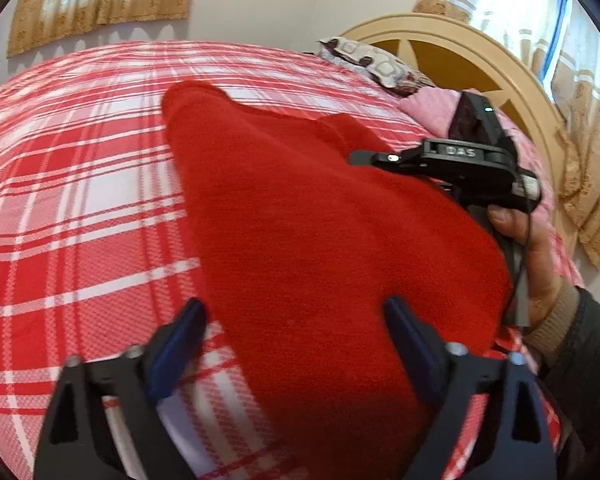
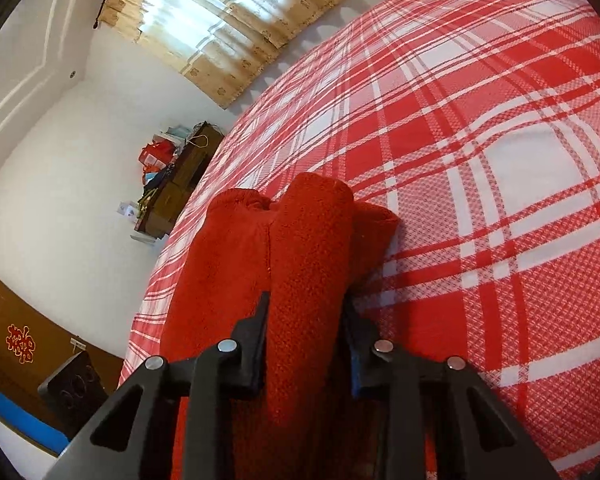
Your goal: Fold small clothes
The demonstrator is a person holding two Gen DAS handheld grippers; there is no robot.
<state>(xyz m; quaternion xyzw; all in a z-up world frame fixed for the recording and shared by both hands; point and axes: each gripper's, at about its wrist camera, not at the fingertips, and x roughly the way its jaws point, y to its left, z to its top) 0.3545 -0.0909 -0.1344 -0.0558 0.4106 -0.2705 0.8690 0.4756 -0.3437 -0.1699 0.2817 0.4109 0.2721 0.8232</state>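
A red fleece garment (image 1: 300,216) lies on the red and white plaid bed cover (image 1: 68,200). My left gripper (image 1: 296,320) is open, its fingers wide apart over the near end of the garment. The right gripper's body (image 1: 472,156) shows at the garment's right edge, held by a hand (image 1: 536,256). In the right wrist view my right gripper (image 2: 306,312) is shut on a raised fold of the red garment (image 2: 308,248), which runs ahead between the fingers; its far end is bunched on the bed cover (image 2: 480,160).
A wooden headboard (image 1: 480,40) and a patterned pillow (image 1: 380,64) stand at the bed's far right, with pink bedding (image 1: 432,108) beside them. Curtains (image 2: 228,24) hang on the wall. A brown cabinet with bags (image 2: 180,176) stands past the bed's edge.
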